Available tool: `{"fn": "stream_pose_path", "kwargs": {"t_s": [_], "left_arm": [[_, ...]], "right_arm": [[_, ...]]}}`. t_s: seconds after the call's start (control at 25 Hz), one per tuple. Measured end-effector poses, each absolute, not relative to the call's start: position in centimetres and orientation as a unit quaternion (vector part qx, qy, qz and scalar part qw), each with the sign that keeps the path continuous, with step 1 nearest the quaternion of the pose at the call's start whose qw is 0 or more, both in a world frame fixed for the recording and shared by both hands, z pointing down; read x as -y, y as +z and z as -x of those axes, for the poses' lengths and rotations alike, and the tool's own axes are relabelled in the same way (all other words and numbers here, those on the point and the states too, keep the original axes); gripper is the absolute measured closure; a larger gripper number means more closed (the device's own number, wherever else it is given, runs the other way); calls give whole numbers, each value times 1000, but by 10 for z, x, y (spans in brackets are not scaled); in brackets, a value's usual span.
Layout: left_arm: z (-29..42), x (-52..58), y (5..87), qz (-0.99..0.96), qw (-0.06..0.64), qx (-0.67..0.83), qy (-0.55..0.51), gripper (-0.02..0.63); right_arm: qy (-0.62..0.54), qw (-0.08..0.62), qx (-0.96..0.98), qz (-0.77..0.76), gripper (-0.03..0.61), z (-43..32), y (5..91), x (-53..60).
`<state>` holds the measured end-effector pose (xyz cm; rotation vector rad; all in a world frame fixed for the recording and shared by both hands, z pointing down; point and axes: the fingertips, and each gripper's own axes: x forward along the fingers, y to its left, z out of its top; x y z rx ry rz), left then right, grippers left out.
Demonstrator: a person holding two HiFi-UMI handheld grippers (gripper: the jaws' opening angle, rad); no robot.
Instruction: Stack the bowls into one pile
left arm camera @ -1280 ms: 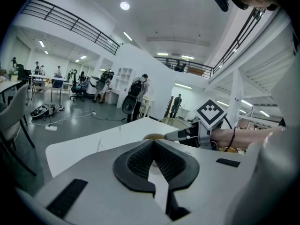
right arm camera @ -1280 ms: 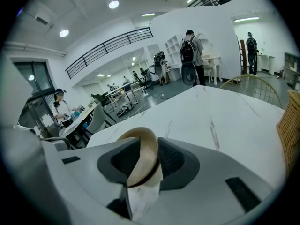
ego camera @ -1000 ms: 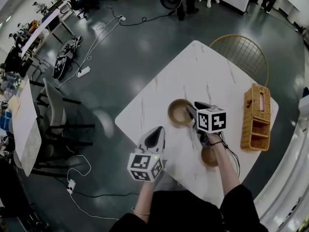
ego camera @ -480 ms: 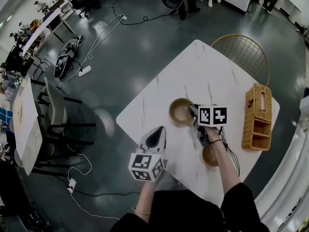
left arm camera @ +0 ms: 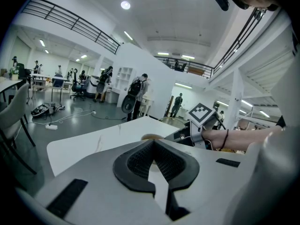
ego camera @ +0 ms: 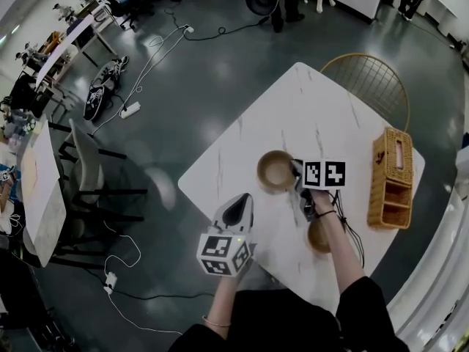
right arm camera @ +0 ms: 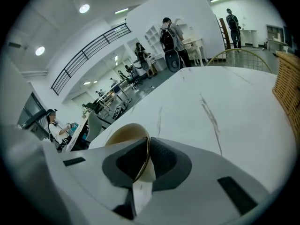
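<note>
The left gripper (ego camera: 236, 211) and right gripper (ego camera: 296, 169) were pale grey with black pads (left arm camera: 136, 163) and black-and-white marker cubes (ego camera: 222, 253); the person wore black sleeves (ego camera: 364, 308).

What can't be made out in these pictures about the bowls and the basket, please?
Near bowl: head view, mostly hidden under the right forearm.
Far bowl: its base, so whether it's lifted; the right gripper hides it in its own view.
Wicker basket: contents too small in head view; cut off at right gripper view's edge.
</note>
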<state>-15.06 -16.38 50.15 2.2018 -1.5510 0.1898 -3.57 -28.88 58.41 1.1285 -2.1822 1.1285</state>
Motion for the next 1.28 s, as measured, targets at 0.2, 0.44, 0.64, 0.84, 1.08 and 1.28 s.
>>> {"fn": "stream_pose_path", "kwargs": {"t_s": [0.2,0.44,0.64,0.84,1.08,1.28], "left_arm": [[152,163,499,-795,217,562,69,600],[154,162,491,-798,209,561,67,600],[154,158,484,-800,203,561,67,600],[154,153,477,-804,196,557,69,600],[149,148,469,-811,189,549,72,600],[140,142,465,-817,187,540,74,600]], "right_arm": [[412,201,789,-409,549,34,578,289],[410,185,795,-407,551,33,563,287],[406,174,799,-408,551,25,548,281],[405,156,802,-411,552,12,531,273],[401,145,804,-415,551,-7,515,259],[398,136,805,-418,551,-24,503,243]]}}
